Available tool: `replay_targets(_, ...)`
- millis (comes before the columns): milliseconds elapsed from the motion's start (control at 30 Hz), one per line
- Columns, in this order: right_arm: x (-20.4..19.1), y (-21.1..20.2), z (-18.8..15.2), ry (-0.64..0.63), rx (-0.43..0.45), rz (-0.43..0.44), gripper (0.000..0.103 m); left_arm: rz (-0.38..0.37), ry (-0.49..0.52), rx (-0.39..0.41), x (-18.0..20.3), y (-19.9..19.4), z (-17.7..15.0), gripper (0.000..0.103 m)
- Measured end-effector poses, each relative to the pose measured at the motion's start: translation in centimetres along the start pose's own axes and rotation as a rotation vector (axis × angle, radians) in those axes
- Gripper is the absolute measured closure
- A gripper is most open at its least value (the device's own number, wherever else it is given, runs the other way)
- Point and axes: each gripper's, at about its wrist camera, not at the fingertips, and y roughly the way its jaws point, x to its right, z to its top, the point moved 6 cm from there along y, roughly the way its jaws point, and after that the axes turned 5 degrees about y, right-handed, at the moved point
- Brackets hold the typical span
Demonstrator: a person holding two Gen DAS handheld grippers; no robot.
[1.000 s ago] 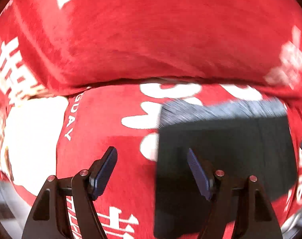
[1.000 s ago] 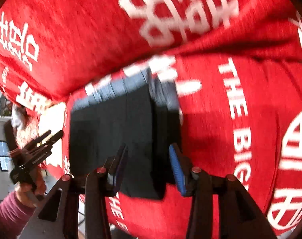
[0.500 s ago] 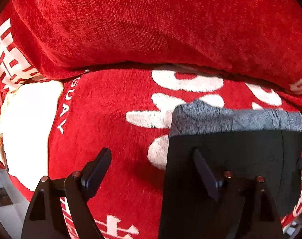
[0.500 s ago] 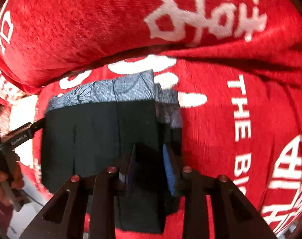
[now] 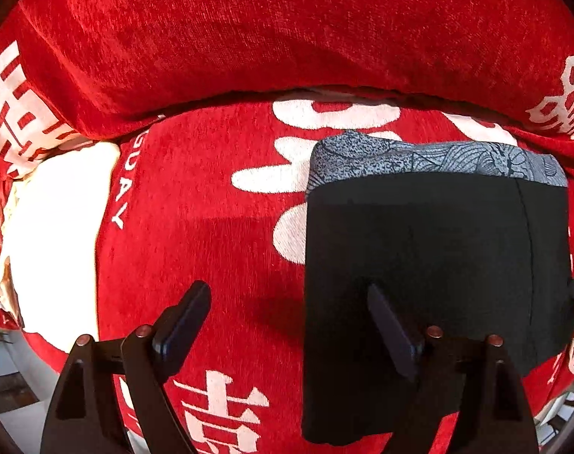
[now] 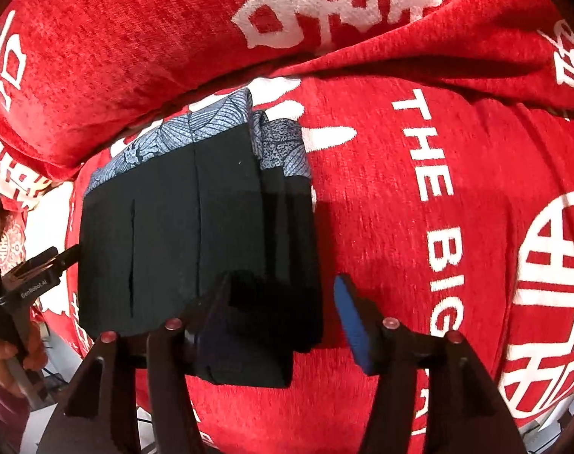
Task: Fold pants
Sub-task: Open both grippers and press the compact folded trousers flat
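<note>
Black folded pants (image 5: 438, 246) with a grey patterned waistband (image 5: 419, 155) lie flat on the red sofa seat. My left gripper (image 5: 287, 289) points down, its jaws opening wide. Its right finger hangs over the pants' left edge, its left finger over bare red cover, and nothing is gripped. In the right wrist view the pants (image 6: 166, 234) show stacked layers along their right side. My right gripper (image 6: 282, 279) is opening too. Its dark left finger is above the pants and its blue pad (image 6: 353, 325) stands off to the right, so that right edge lies loose between the jaws.
The red back cushion (image 5: 287, 38) rises just behind the pants. The red seat cover (image 6: 438, 227) with white lettering spreads to the right. A bright white patch (image 5: 56, 246) lies at the seat's left end. A hand (image 6: 11, 352) holds the left gripper at the pants' left.
The right gripper narrowed onto the pants' folded right edge, then spread apart again. The left gripper's jaws widened steadily and it sank closer to the seat. The pants now show sharply.
</note>
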Motion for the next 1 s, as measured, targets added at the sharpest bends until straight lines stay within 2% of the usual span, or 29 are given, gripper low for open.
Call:
replay_targets(33,0.0,0.0,-0.1,-0.001,-0.002,-0.001,0.037,-0.005,-0.004,-0.005,0.0,0.0,-0.1,0.0)
replay_targets(633,0.0,0.1,-0.8,-0.001,-0.013,0.008,0.029,-0.019,0.039,-0.029,1.7,0.0,-1.0,0.0)
replay_targets(733,0.1,0.2,-0.9,-0.006,-0.012,-0.007,0.023,-0.024,0.044,-0.034,1.9,0.1,-1.1,0.0)
replay_targets(1000,0.0,0.3,-0.7,-0.043,-0.003,-0.043,0.018,-0.052,0.047,-0.049,2.4,0.5,-1.0,0.0)
